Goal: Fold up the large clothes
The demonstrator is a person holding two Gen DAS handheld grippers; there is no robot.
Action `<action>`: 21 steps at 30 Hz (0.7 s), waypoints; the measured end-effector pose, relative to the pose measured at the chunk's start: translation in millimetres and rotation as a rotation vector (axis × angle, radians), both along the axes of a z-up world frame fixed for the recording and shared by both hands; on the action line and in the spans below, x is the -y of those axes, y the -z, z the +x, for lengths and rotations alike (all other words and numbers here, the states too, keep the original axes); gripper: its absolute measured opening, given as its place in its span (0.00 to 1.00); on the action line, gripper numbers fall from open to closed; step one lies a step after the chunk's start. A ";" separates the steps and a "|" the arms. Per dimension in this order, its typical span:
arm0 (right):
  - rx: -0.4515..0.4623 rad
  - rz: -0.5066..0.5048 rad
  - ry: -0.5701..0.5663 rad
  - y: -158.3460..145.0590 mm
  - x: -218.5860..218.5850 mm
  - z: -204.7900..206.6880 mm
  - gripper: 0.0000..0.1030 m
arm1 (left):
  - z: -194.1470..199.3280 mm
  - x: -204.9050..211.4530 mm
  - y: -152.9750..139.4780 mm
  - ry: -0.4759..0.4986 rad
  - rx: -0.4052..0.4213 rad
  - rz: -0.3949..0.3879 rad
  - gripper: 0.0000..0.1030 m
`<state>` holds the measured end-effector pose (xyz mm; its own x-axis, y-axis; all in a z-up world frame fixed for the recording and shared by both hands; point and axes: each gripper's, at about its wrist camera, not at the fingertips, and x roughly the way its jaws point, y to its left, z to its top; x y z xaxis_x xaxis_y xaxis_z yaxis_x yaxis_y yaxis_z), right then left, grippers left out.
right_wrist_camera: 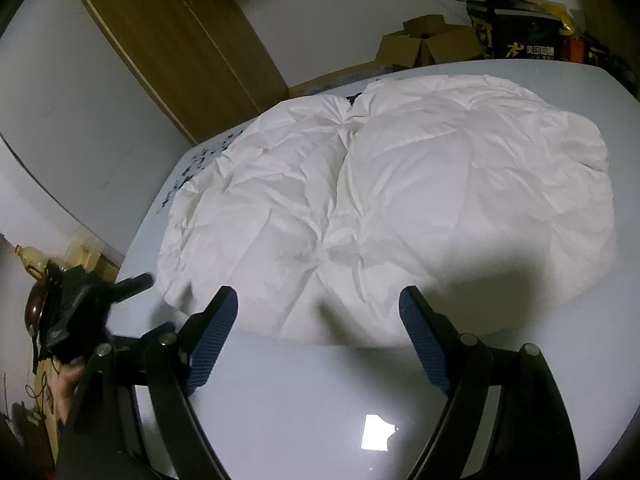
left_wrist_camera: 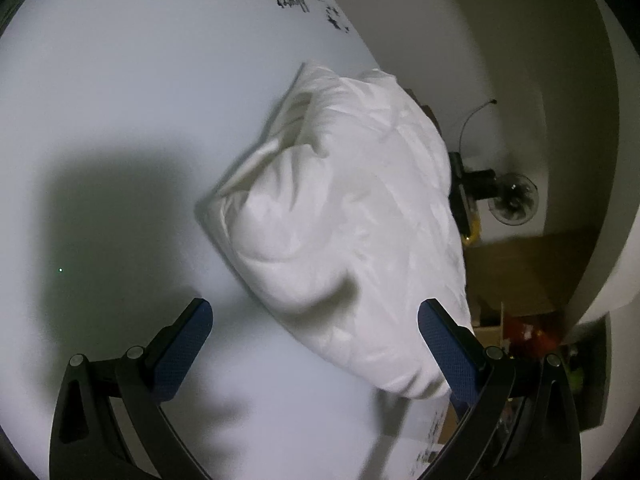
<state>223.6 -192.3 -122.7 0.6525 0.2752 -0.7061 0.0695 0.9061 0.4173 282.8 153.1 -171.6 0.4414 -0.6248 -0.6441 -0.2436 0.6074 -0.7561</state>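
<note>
White padded garment (right_wrist_camera: 384,200), puffy and creased, lies in a folded bundle on the pale table (right_wrist_camera: 304,400), filling the far half of the top in my right wrist view; a small dark patch shows at the seam near its far edge. From my left wrist view the same garment sits at the table's right-hand edge, one end just beside the right-hand finger.

Left gripper (left_wrist_camera: 316,344): jaws spread wide, blue pads facing, nothing between them but bare tabletop and the garment's near end; no pad presses on cloth.

Right gripper (right_wrist_camera: 316,340): jaws spread wide, just short of the garment's near edge, nothing pinched.

Table markings: black printed pattern (left_wrist_camera: 304,4) along one margin.

Containers I can list:
- Cardboard boxes (right_wrist_camera: 428,42), flaps open, on the floor beyond the table; contents too dark to tell.
- Black printed box (right_wrist_camera: 520,40) beside them, closed.
- Plastic bottle (right_wrist_camera: 28,258), yellowish, at the left; I cannot tell how full.

Other items: wooden wardrobe (right_wrist_camera: 180,36), doors closed; fan (left_wrist_camera: 514,198) against the wall; part of a hand (right_wrist_camera: 68,384) at the left behind a black device.
</note>
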 end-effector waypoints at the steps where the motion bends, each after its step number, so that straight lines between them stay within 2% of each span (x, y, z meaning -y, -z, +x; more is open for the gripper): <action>1: 0.003 0.001 -0.001 -2.5 0.9 -5.7 0.81 | 3.8 0.8 2.9 -0.010 -0.001 0.002 1.00; 7: -0.003 0.028 0.019 7.8 14.5 -10.1 0.81 | 23.9 3.9 6.3 -0.033 0.027 -0.015 0.99; 11: -0.023 0.036 0.032 15.5 26.4 -6.1 0.81 | 42.7 3.8 11.7 -0.048 0.011 -0.056 1.00; 21: -0.063 0.049 0.054 33.6 48.1 -1.1 0.81 | 57.5 3.6 9.7 -0.075 -0.023 -0.044 0.98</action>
